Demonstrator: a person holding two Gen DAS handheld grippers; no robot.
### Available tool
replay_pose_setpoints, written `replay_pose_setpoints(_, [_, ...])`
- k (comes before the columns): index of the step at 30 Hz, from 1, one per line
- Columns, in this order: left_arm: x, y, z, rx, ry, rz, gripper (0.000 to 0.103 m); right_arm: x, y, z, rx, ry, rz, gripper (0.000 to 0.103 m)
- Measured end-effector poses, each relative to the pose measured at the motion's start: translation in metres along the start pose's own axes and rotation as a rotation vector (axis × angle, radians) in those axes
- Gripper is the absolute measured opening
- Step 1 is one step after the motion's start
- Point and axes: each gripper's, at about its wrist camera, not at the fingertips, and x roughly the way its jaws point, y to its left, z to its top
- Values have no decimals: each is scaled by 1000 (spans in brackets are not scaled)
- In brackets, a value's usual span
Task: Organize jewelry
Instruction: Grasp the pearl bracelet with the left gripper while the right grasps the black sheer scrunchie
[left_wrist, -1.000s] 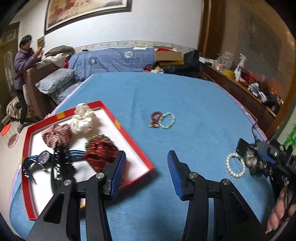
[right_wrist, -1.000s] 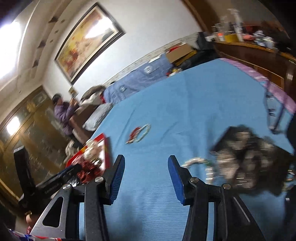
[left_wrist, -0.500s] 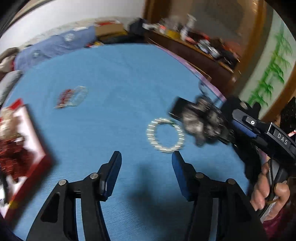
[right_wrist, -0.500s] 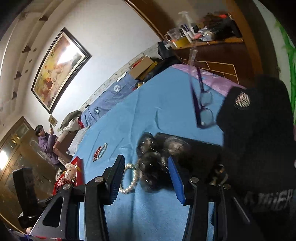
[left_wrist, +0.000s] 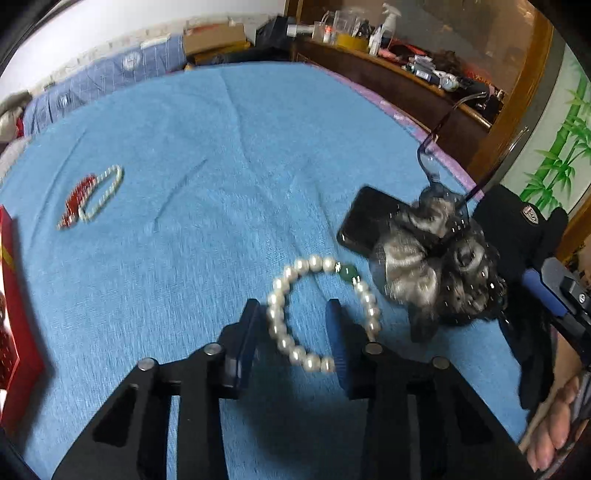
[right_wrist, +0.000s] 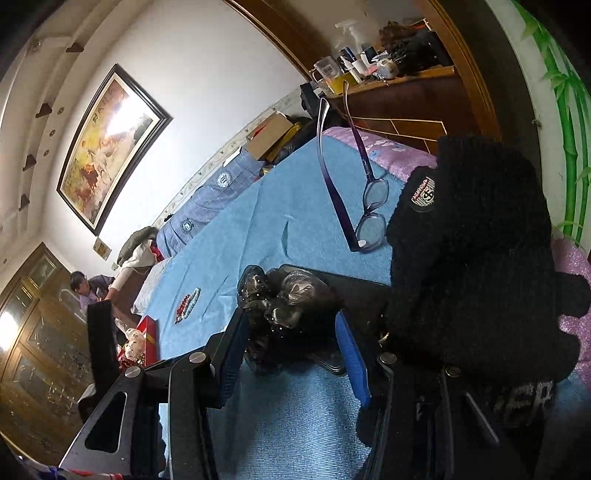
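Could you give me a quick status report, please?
Left gripper open astride pearl bracelet. Right gripper open around grey scrunchie. Scrunchie crowds bracelet.

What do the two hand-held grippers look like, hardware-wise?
Both match: the left hand-held gripper and right hand-held gripper have black angular linkage arms with silver pivot screws and flat blue ribbed finger pads. No cables visible.
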Motion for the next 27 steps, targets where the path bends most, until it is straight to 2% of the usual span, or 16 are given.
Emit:
replay_pose_setpoints(1, [2,-4,0,25,-9,25,20,0,0,0,-2,0,-1,53])
replay_pose_setpoints(3, [5,-11,1,66,-26,72,16,0,1,0,-5,1,-5,53])
replay_pose_setpoints(5, [7,-15,1,97,-52,117,9,0,3,1,-10,1,-11,53])
replay_pose_setpoints(7, [6,-17,-2,130,-70,145,9,0,5,0,-15,0,-18,53])
replay_pose_setpoints(10, [1,-4,-3,92,-67,111,9,2,8,2,-24,2,-30,55])
replay_pose_setpoints(15, [-15,17,-6,61,-104,112,9,10,23,6,-75,3,-69,68])
replay_pose_setpoints(19, [-25,31,-5,38,-148,126,9,26,39,12,-105,24,-73,69])
replay_pose_setpoints(26, [-34,46,-2,4,-227,185,9,72,62,11,-209,106,-189,71])
replay_pose_setpoints(27, [-36,48,-1,0,-239,201,9,76,64,10,-224,114,-210,68])
